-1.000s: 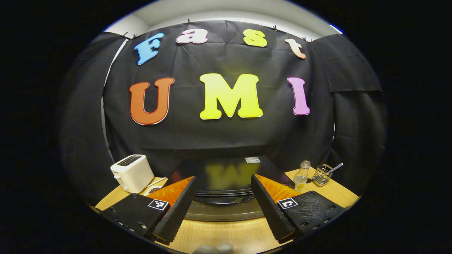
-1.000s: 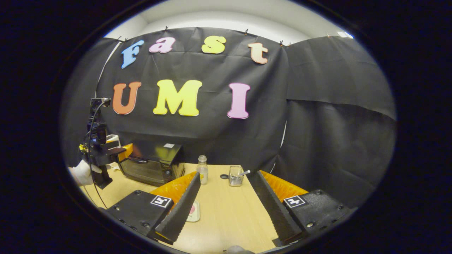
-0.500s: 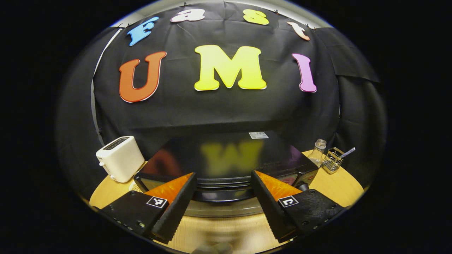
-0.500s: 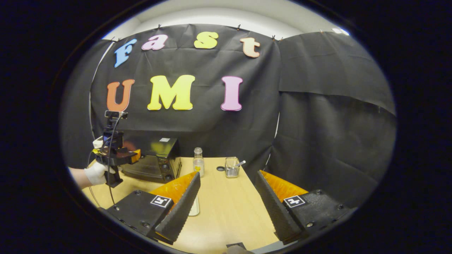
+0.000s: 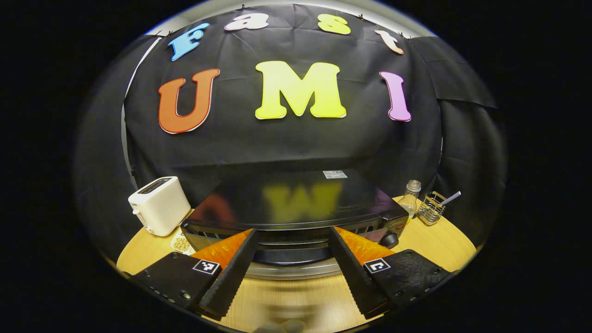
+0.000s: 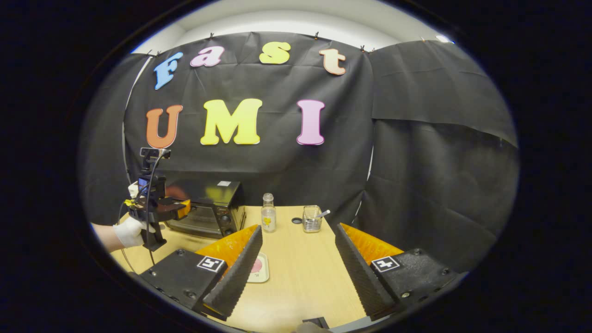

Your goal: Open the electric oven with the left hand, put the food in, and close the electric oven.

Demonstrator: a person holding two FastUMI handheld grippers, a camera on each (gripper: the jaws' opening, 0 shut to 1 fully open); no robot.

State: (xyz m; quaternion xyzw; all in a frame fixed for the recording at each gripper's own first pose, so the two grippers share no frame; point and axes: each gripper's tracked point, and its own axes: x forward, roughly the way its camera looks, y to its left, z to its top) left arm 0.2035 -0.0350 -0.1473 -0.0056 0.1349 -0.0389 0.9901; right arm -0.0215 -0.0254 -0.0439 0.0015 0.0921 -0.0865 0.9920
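The left gripper (image 5: pixel 292 273), its ribbed black fingers spread wide and empty, hovers just before the glossy black boxy electric oven (image 5: pixel 296 208) on the wooden table (image 6: pixel 300 277), while the right gripper (image 6: pixel 298 273) gapes equally wide, holding nothing.

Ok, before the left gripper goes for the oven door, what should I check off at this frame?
1. Left gripper open and empty: ok.
2. Left gripper lined up with the oven front: ok, the oven sits straight ahead between the fingers.
3. Fingers around the door handle: cannot tell, the handle is blurred.
4. Oven door shut: ok.
5. Right gripper open, holding no food: ok.
6. Food plate within reach on the table: ok, just ahead of the right gripper.
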